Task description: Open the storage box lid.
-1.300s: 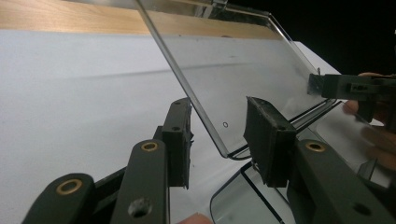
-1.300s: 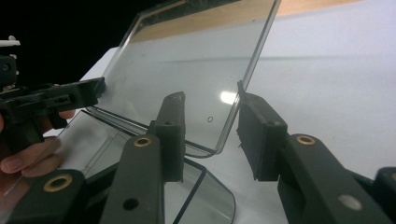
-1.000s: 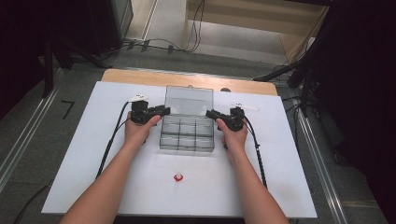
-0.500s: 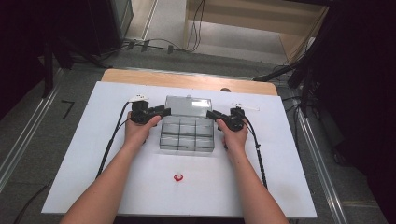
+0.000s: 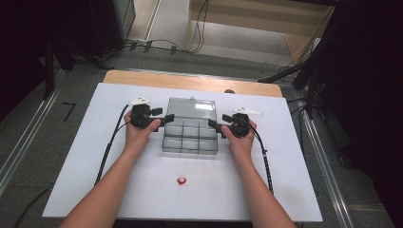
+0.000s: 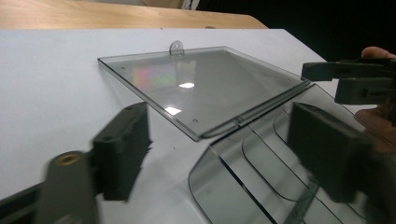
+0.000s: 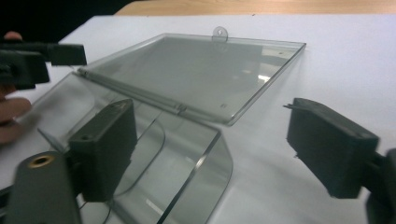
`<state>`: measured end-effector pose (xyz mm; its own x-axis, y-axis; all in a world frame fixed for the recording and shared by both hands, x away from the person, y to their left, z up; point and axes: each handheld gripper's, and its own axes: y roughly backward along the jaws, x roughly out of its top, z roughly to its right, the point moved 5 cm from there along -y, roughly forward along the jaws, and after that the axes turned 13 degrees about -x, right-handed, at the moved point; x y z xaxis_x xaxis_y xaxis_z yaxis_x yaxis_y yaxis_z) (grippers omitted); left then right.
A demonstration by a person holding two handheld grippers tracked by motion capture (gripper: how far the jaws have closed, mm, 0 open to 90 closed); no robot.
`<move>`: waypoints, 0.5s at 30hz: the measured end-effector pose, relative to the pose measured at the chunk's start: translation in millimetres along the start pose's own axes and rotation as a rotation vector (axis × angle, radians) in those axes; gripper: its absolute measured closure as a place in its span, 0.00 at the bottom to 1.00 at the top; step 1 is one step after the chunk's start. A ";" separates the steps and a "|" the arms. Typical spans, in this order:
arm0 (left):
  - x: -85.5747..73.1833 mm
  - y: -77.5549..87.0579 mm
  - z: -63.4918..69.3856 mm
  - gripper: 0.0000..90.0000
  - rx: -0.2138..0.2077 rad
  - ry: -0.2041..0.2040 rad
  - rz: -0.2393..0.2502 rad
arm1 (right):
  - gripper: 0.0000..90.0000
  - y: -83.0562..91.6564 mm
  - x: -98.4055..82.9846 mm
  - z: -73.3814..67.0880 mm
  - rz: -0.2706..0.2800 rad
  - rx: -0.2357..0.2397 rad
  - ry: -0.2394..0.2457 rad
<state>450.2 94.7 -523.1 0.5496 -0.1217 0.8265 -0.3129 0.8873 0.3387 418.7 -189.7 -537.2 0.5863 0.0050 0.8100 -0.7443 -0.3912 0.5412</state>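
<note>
Now open clear box [image 5: 190, 131], compartments bare

The right gripper [image 7: 210, 154] has just been opening; its jaws stand wide, straddling a corner of the clear box [image 7: 187, 177]. Beyond them the lid [image 7: 205, 74] lies flat, with the left gripper [image 7: 70, 53] far left.

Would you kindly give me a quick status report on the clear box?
Both hand-held grippers, left and right, just opened, jaws apart, nothing gripped. Clear compartment box open, lid flat on the table. Small red piece lies nearer the person, not obstructing.
</note>
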 end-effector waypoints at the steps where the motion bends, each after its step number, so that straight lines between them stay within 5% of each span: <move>1: -1.0 0.9 1.5 0.14 -0.005 -0.004 -0.004 | 0.10 2.5 -0.8 -1.9 0.000 -0.001 0.007; 5: -3.3 6.8 9.9 0.02 -0.016 -0.016 -0.015 | 0.00 16.0 -1.5 -9.5 0.010 -0.005 0.028; 15: -7.0 22.7 39.7 0.00 -0.054 -0.060 0.001 | 0.00 43.5 -8.4 -18.7 0.049 -0.024 0.070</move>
<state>408.5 98.0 -503.3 0.5012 -0.1457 0.8530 -0.2702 0.9101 0.3142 375.3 -189.5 -516.2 0.5257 0.0508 0.8491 -0.7797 -0.3704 0.5049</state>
